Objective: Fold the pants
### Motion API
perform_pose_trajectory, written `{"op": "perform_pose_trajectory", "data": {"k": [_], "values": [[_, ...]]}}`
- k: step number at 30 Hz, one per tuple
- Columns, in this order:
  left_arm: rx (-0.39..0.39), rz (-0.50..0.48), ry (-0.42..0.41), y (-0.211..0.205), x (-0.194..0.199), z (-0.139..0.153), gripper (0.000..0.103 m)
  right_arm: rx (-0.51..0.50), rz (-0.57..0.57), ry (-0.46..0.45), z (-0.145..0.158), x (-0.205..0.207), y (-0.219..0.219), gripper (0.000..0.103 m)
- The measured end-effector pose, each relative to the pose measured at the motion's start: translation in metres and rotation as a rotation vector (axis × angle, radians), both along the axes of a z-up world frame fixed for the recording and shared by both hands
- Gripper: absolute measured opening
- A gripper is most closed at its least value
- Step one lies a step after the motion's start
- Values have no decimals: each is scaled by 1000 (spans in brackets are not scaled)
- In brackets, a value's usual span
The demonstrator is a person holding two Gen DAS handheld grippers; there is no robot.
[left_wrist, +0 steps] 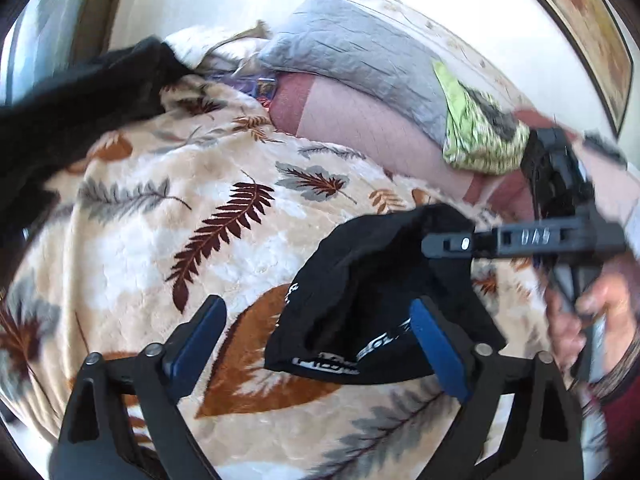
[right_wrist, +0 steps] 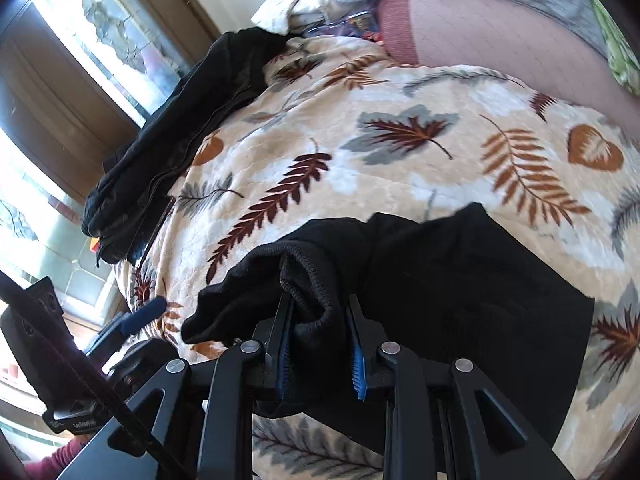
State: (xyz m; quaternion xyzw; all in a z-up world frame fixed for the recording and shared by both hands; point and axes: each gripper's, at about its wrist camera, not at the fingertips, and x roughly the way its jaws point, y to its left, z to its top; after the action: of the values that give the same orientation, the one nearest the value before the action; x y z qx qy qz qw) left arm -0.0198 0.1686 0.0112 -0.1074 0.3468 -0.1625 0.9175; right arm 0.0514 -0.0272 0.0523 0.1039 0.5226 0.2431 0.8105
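Here the black pants (right_wrist: pixel 460 280) lie bunched on the leaf-patterned blanket (right_wrist: pixel 400 148), toward its near edge. The right gripper (right_wrist: pixel 320 332) has its blue-padded jaws drawn close on a ribbed fold of them — cloth fills the narrow gap. The left gripper (left_wrist: pixel 316 344) stands wide open, gripping nothing — the pants' printed edge lies between its fingers. Another dark garment (right_wrist: pixel 172 140) sits at the blanket's far-left edge.
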Motion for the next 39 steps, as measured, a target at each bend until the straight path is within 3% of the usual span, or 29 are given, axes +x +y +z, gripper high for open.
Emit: {"op": "perform_pose_trajectory", "data": {"k": [3, 5, 6, 7, 8, 9, 10, 13, 16, 24, 27, 30, 35, 37, 38, 39], "values": [[181, -62, -5, -23, -1, -12, 93, 36, -8, 7, -3, 1, -7, 26], [360, -53, -13, -38, 10, -26, 92, 42, -2, 4, -2, 1, -5, 26], [423, -47, -6, -41, 16, -33, 76, 44, 4, 3, -1, 1, -3, 26], [433, -48, 11, -40, 22, -38, 59, 43, 10, 1, 0, 1, -1, 26], [410, -63, 69, -37, 32, -43, 13, 38, 15, -4, 1, 1, 1, 26], [361, -71, 124, -30, 39, -48, 10, 36, 19, -6, 1, 1, 3, 26], [283, -55, 150, -21, 43, -48, 10, 36, 25, -7, 2, 1, 5, 26], [160, -47, 156, -8, 43, -38, 10, 39, 35, -7, 1, 1, 9, 26], [78, -63, 157, -7, 41, -24, 9, 81, 29, -7, 1, 3, 6, 26], [-17, -186, 131, -78, 39, 19, 10, 219, -54, -27, 4, -5, -44, 26], [-32, -242, 149, -117, 42, 21, 10, 270, -123, -19, -5, -13, -82, 26], [1, -295, 145, -161, 44, 20, 10, 323, -202, -2, -17, -20, -120, 26], [22, -376, 201, -226, 55, 0, 12, 344, -308, -7, -40, -34, -173, 27], [39, -394, 221, -244, 56, -12, 21, 274, -357, -37, -48, -38, -190, 33], [33, -401, 238, -247, 56, -16, 31, 229, -398, -52, -52, -40, -200, 34], [11, -410, 257, -249, 54, -19, 39, 175, -459, -71, -58, -44, -212, 45]]}}
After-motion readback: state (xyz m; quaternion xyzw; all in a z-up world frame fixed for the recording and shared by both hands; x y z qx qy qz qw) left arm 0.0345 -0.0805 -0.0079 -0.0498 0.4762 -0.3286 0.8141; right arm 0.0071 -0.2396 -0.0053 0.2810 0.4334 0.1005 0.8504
